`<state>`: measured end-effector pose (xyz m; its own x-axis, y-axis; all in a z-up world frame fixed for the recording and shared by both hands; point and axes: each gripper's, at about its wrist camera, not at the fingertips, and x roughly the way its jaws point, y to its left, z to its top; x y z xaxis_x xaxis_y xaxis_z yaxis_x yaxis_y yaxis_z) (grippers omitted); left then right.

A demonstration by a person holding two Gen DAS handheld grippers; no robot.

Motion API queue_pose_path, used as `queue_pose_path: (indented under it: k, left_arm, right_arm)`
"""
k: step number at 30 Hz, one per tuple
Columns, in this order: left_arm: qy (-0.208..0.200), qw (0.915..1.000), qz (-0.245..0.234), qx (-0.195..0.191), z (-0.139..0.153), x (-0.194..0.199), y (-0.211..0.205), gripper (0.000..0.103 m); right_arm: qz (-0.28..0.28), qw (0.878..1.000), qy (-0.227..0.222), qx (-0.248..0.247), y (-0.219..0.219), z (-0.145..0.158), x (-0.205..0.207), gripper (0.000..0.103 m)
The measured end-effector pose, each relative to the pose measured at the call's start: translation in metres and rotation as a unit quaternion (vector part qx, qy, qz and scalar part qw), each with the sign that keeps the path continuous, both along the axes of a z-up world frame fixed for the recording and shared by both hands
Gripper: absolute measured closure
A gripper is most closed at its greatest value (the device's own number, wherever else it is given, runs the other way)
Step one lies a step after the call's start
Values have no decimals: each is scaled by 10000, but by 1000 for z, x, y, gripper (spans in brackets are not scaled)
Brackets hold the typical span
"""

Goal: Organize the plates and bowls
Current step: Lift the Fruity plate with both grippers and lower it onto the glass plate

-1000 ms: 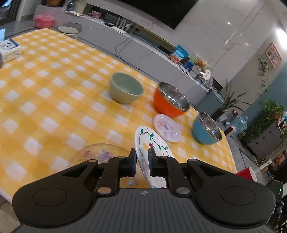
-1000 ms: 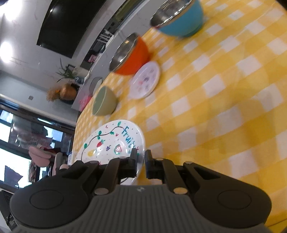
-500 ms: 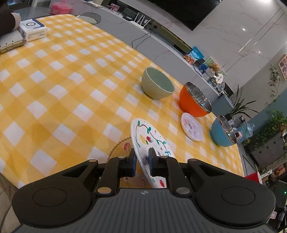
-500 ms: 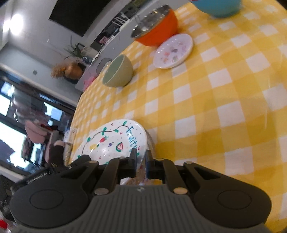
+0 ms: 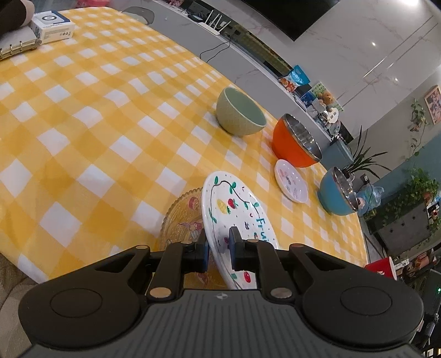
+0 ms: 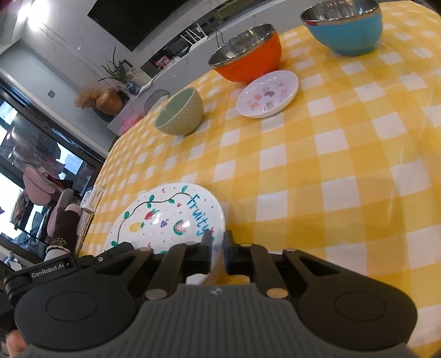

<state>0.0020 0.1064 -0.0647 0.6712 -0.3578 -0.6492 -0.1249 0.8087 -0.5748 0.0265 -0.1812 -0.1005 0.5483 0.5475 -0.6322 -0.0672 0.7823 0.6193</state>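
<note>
Finds the left hand-held gripper (image 5: 219, 243) nearly closed, pinching the near rim of the fruit plate (image 5: 234, 209), one pad behind the rim and one on the painted face. Jaws just eased open a little, rim still between them. Finds the right hand-held gripper (image 6: 216, 242) narrower still, nipped on the same plate's rim by the blue "Fruity" lettering; jaws likewise just eased open slightly, rim between them.

Holds the fruit plate tilted between the two hand-held grippers, at the near edge of the worktop (image 5: 96, 124), directly over an amber glass plate (image 5: 184, 217) with cartoon figures lying flat on the yellow-and-white check cloth. Cannot tell whether the fruit plate's lower edge touches the glass plate.

Farther back on the cloth, sets out a row:
- green bowl (image 5: 239, 115), upright and alone
- orange bowl (image 5: 295, 143) with a steel inside, to its right
- small white plate (image 5: 292, 181) with tiny pictures, just in front of the orange bowl
- blue bowl (image 5: 336, 192), steel-lined, near the worktop's far right edge

At the far left corner, places a white box (image 5: 52, 26) beside a ring binder (image 5: 16, 45). Beyond the worktop's right edge, shows a red cup (image 5: 381, 271).
</note>
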Motion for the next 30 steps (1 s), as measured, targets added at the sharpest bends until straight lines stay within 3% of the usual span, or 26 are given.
queue_pose_path:
  k: [8,13,18,23,30]
  left_arm:
    - [254,9991,13,328,-3,-2,-4,79]
    - [332,9939,-24,1054,2,-3,-14,80]
    - [330,9905,-27,1334,6,-5,-20,80]
    - [363,9729,-154,2279,10,-5,-41,83]
    - [251,9607,-307,2747,11,-8,-53,86]
  right_arm:
    - [50,9998,-19,-181,5,-3,1,97]
    - [58,9998,-26,-208,6,-4,0,99]
    - [102,9993,-114,-344,9,-2,-2,99]
    - [141,9987,-186,-442,11,-1,-3,99]
    - [175,9979,-278,-552,13,1,-5,99]
